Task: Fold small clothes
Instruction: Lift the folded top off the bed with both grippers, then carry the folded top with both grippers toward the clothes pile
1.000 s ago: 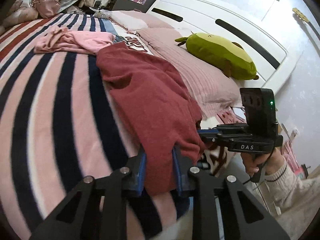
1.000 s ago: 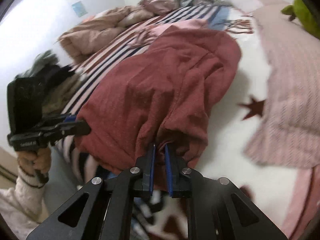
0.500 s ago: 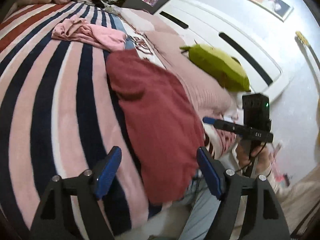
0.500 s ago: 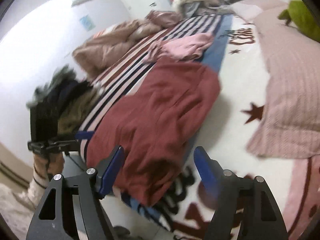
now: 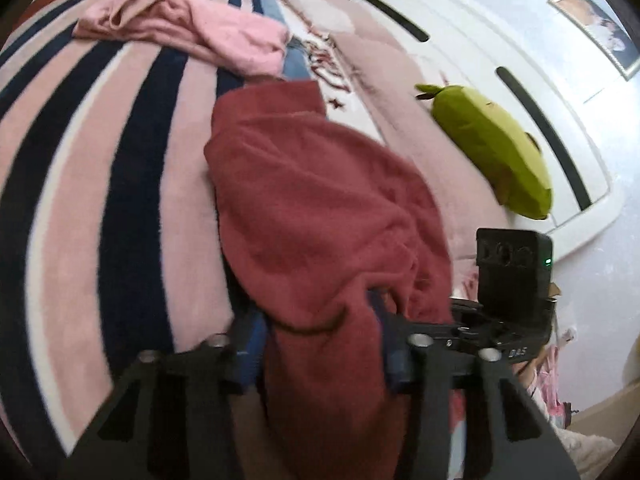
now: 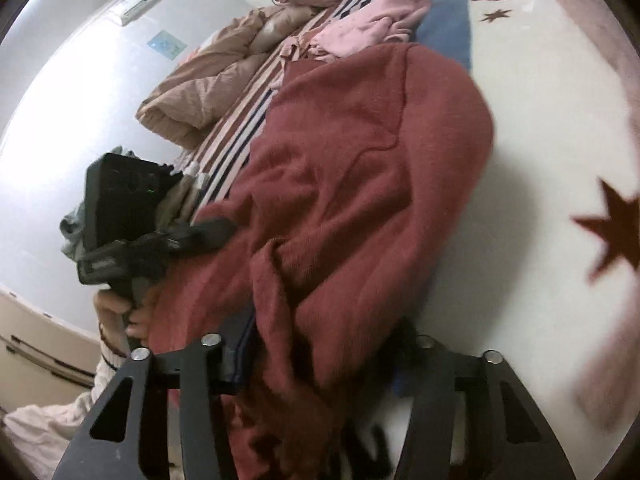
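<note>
A dark red garment [image 5: 320, 216] lies lengthwise on the bed, its near end hanging over the bed edge; it also shows in the right wrist view [image 6: 360, 184]. My left gripper [image 5: 320, 344] is open, its jaws straddling the garment's near hem. My right gripper [image 6: 324, 356] is open too, its jaws on either side of the bunched near edge. Each gripper shows in the other's view: the right one [image 5: 508, 308] at the garment's right side, the left one [image 6: 132, 236] at its left side.
A pink garment [image 5: 192, 28] lies farther up the striped blanket [image 5: 80, 160]. A green plush toy [image 5: 492, 148] rests on the pink pillow by the white headboard [image 5: 520, 60]. A beige duvet [image 6: 224, 84] is bunched at the far left of the bed.
One second ago both grippers were shut on the red garment's near edge. They let go and opened wide, and have now moved in so the cloth sits between the open jaws.
</note>
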The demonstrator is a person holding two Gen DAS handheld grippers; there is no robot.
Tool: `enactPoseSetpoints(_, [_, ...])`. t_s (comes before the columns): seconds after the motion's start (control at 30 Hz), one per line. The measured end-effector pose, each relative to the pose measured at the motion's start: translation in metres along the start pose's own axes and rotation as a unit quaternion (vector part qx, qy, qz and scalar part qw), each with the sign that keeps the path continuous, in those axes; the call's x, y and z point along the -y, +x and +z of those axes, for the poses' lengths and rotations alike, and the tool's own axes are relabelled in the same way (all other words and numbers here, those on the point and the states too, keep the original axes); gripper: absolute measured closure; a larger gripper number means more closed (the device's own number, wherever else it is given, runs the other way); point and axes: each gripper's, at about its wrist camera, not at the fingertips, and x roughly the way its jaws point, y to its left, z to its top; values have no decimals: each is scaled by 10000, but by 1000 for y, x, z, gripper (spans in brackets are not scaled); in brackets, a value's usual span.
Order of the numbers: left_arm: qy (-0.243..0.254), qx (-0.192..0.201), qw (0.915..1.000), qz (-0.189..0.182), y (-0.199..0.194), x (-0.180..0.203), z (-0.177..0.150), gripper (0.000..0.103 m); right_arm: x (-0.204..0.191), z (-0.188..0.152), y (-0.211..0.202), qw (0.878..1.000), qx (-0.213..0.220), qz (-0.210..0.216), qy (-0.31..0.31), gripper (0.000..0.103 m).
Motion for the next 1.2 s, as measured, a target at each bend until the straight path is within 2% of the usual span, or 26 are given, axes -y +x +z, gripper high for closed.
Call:
enactPoseSetpoints(0.03, [-22, 3, 10000, 26, 1, 0, 0, 79, 2, 4, 5, 9999, 19, 87, 68, 66])
enactPoseSetpoints(0.1, [-11, 49, 10000, 62, -1, 2, -1, 84, 5, 7, 10, 9997, 55, 185, 131, 73])
enactPoseSetpoints(0.2, [261, 147, 9993, 222, -10, 16, -1, 86, 1, 6, 9, 9995, 157, 268, 68, 79])
enactPoseSetpoints(0.37, [682, 459, 9960, 342, -34, 41, 2, 87, -19, 7, -5, 9988, 422, 141, -189, 82])
enactPoseSetpoints(0.57, [1146, 923, 9880, 477, -83, 73, 1, 88, -57, 12, -30, 9945, 839, 142, -614, 84])
enactPoseSetpoints(0.87, [1600, 1774, 9674, 834, -184, 110, -20, 89, -150, 20, -56, 9811, 1180, 289, -1508, 85])
enactPoseSetpoints(1.0, [1762, 2193, 9531, 1120, -247, 120, -30, 89, -203, 23, -57, 9709, 1294, 426, -1967, 85])
enactPoseSetpoints(1.2, [1885, 2697, 9302, 1628, -342, 133, -49, 89, -295, 32, -46, 9496, 1453, 750, -2674, 85])
